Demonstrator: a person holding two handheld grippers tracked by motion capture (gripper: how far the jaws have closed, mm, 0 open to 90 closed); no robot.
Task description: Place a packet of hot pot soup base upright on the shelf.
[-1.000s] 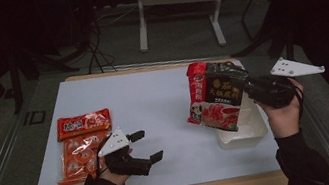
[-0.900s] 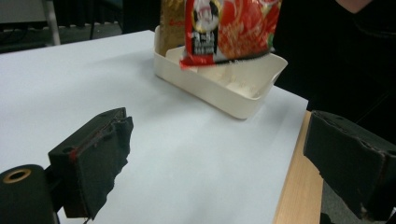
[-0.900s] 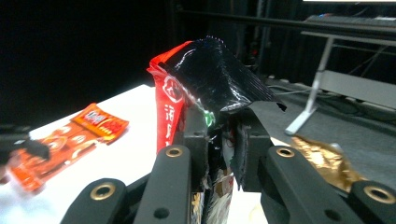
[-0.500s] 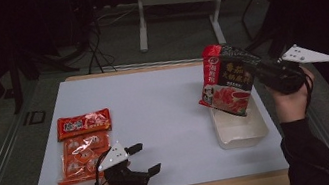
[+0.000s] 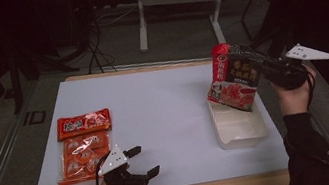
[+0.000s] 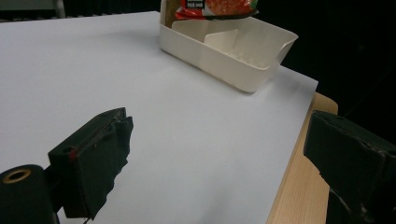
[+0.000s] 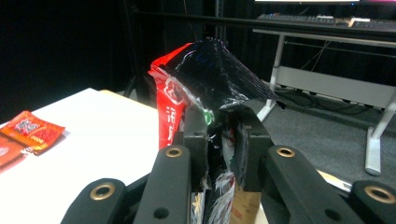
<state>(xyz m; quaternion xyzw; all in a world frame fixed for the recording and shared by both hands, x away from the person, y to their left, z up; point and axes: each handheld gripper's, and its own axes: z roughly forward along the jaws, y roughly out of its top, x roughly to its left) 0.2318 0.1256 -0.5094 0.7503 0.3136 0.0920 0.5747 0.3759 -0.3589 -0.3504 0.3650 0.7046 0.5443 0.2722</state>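
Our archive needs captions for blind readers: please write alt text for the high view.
The right tool holds a red-and-black snack bag above a white tray; the left tool rests open beside orange packets.

The right gripper (image 5: 264,69) carried the red-and-black snack bag (image 5: 232,77) pinched between its fingers, swinging it rightward and up off the white tray (image 5: 240,130), then back above it. The left gripper (image 5: 140,162), jaws apart, sank toward the table's near edge.

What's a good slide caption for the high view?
Right tongs hold a snack bag above the white tray.
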